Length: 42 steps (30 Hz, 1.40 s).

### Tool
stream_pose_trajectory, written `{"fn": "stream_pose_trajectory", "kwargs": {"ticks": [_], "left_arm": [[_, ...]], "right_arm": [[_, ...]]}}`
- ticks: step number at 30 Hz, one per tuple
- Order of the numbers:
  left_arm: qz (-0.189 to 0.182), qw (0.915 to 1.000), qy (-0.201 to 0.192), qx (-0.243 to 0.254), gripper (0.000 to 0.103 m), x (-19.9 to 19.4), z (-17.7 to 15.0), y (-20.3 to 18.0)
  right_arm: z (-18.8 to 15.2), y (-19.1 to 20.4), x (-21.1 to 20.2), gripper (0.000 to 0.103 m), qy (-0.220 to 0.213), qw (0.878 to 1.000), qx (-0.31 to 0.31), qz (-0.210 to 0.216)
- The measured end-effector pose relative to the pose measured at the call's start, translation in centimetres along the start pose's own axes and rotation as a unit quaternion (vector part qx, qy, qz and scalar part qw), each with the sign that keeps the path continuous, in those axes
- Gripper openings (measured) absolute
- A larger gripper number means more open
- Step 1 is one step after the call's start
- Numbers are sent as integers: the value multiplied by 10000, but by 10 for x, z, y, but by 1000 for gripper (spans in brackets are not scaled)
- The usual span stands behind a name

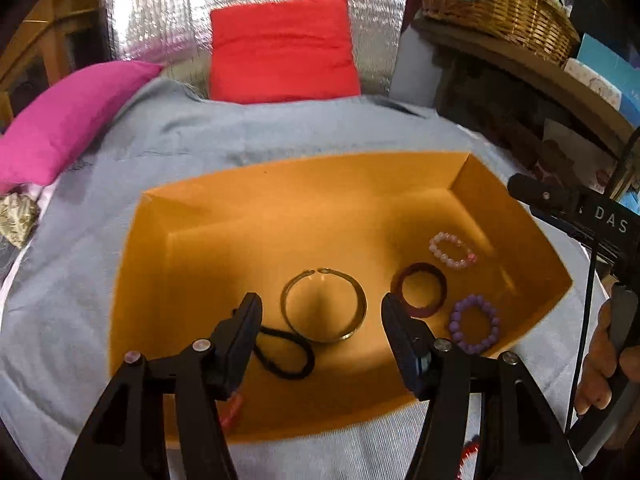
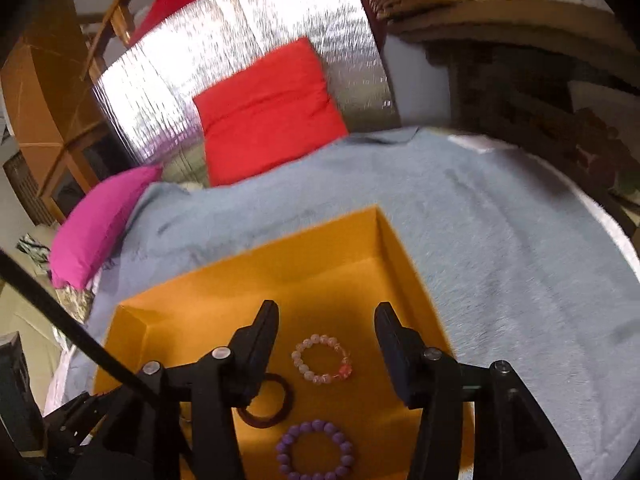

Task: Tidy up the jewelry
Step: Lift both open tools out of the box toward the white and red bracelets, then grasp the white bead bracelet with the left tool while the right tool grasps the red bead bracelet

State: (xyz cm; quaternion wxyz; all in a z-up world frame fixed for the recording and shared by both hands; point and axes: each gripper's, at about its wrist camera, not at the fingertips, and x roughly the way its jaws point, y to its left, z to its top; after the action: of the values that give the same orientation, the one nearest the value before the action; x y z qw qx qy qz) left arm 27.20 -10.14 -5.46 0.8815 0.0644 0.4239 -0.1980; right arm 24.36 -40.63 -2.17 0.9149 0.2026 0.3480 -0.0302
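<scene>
On the grey blanket point(image 1: 280, 136) sits the orange box point(image 1: 240, 184) with the bracelets inside, and both my jaws hang wide open and empty, so I might bump the gold bangle point(image 1: 323, 306) or, maybe, snag the black hair tie point(image 1: 286, 354).

Grey blanket point(image 1: 240, 136), red cushion point(image 1: 280, 48), wicker basket point(image 1: 500, 4)

both wrist views close, overlooking orange box point(image 1: 516, 216)
</scene>
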Motion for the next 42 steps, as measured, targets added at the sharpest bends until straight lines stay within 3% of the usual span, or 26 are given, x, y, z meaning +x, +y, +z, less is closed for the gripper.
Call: {"fn": "stream_pose_trajectory", "kwargs": {"ticks": [5,12,15,18,21,24,30,36,42], "left_arm": [[104,9998,-158,45,63,-26,-13,-5],[357,9983,-435,138,68,-64,-56,-2],[311,9990,-289,134,68,-66,-86,1],[183,9997,109,88,68,-62,-112,2],[13,9996,156,222,68,-69,-129,-5],[81,9983,191,536,68,-72,-145,-15],[-16,9963,299,802,68,-63,-151,-23],[-552,9965,399,478,68,-55,-142,-19],[-657,9936,662,634,68,-42,-145,-31]], "right_arm": [[-9,6,-31,54,-159,9998,-143,39],[-37,7,-74,54,-191,9991,-358,84],[-55,-6,-91,54,-85,9997,-229,86],[-74,-21,-102,54,208,9996,-34,173],[-94,-33,-110,54,459,9986,55,237],[-113,-40,-114,54,698,9973,37,234],[-124,-44,-101,54,1044,9940,103,310],[-131,-27,-81,54,1514,9866,-12,610],[-143,-12,-72,40,1683,9835,-379,545]]}}
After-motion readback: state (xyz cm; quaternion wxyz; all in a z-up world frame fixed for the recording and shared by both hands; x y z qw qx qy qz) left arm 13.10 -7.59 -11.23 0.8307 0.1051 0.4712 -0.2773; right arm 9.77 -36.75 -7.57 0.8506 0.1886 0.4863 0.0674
